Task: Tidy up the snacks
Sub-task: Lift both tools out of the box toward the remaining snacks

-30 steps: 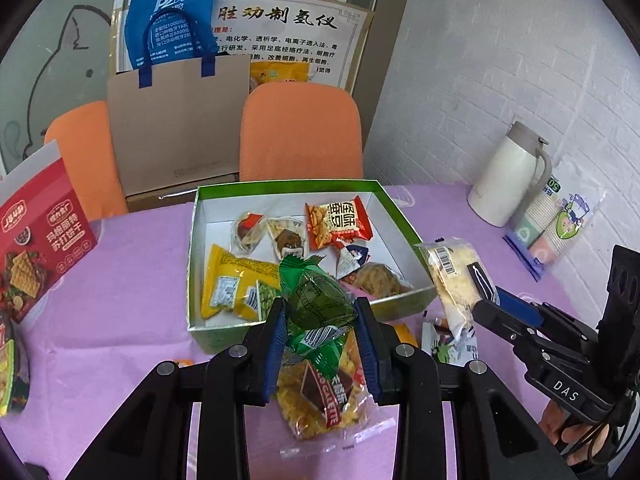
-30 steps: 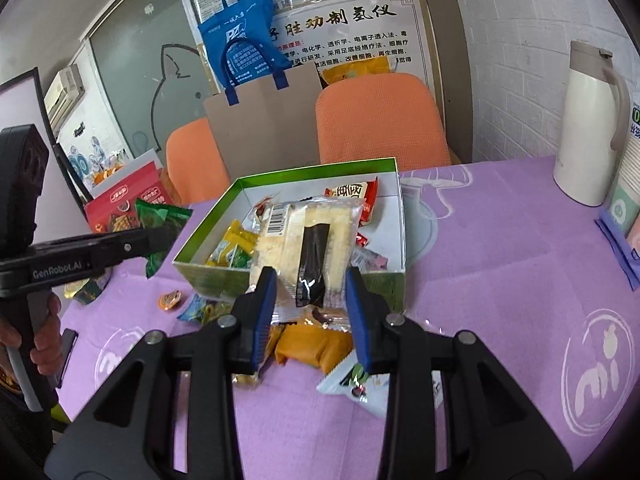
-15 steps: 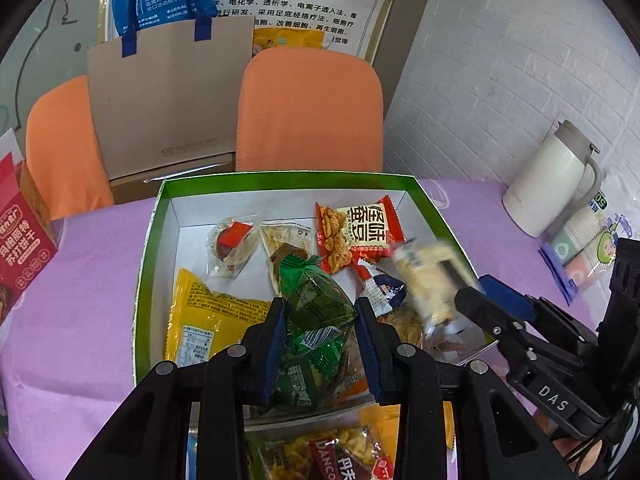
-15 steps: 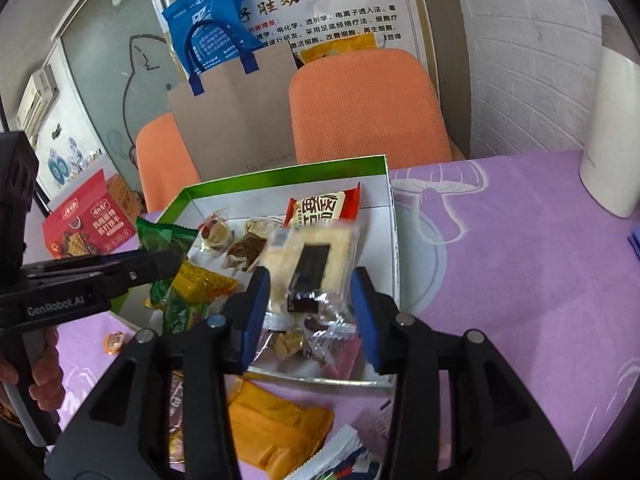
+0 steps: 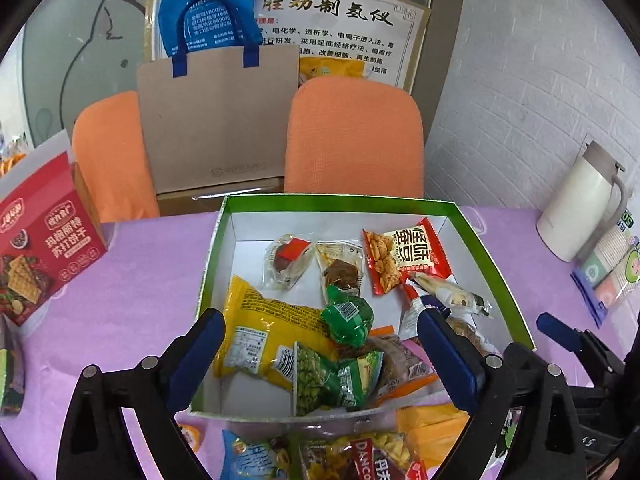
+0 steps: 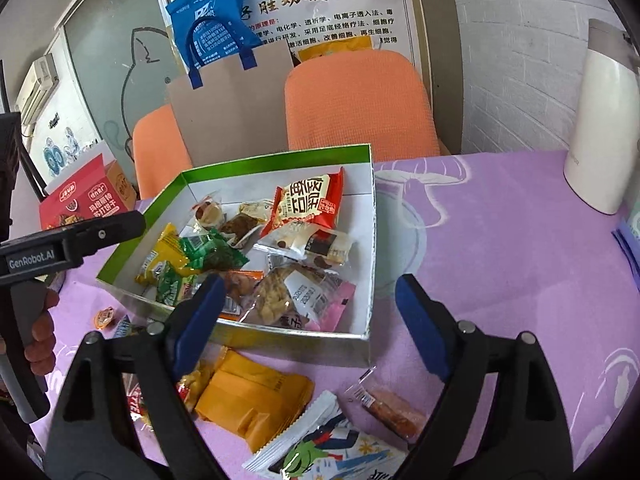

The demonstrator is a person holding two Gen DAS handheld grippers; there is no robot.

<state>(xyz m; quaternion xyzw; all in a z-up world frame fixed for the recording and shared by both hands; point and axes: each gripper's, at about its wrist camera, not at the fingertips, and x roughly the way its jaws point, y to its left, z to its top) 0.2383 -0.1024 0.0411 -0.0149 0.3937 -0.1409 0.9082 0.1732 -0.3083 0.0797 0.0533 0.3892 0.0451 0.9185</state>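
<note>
One shallow rectangular cardboard box point(image 5: 224, 236) with a green rim and white inside sits open on the lilac patterned tablecloth point(image 6: 500, 248), and it holds most of the snacks. Inside lie a glossy yellow foil bag point(image 5: 260, 332), a crinkled green pea packet point(image 5: 332, 372) resting partly on it, a small twisted green wrapper point(image 5: 348, 316), a red-and-cream packet of fried beans point(image 5: 404, 256), two clear little pouches with dark pieces point(image 5: 288, 256) at the far end, and a clear-wrapped cream biscuit bar point(image 6: 320, 244) lying across the others. A pink-edged transparent pouch of pale crisps point(image 6: 300, 300) fills the near corner.

Outside, just beside the box's near wall, lie a stack of flat orange sachets point(image 6: 252, 400), a white illustrated sachet point(image 6: 332, 444), a slim clear-wrapped reddish bar point(image 6: 392, 408) and a small orange jelly cup point(image 6: 105, 316).

Both tongs hover over the box with their jaws spreading apart: the left gripper point(image 5: 320, 344) has nothing pressed between its blue padded fingers, the green packets lying loose below it, and the right gripper point(image 6: 308, 320) likewise grips nothing.

Farther out stand a red printed biscuit carton point(image 5: 44, 240), a smooth white thermos jug point(image 5: 580, 212), two orange fabric chairs point(image 5: 356, 136) and a stiff brown paper bag with blue handles point(image 5: 216, 112).
</note>
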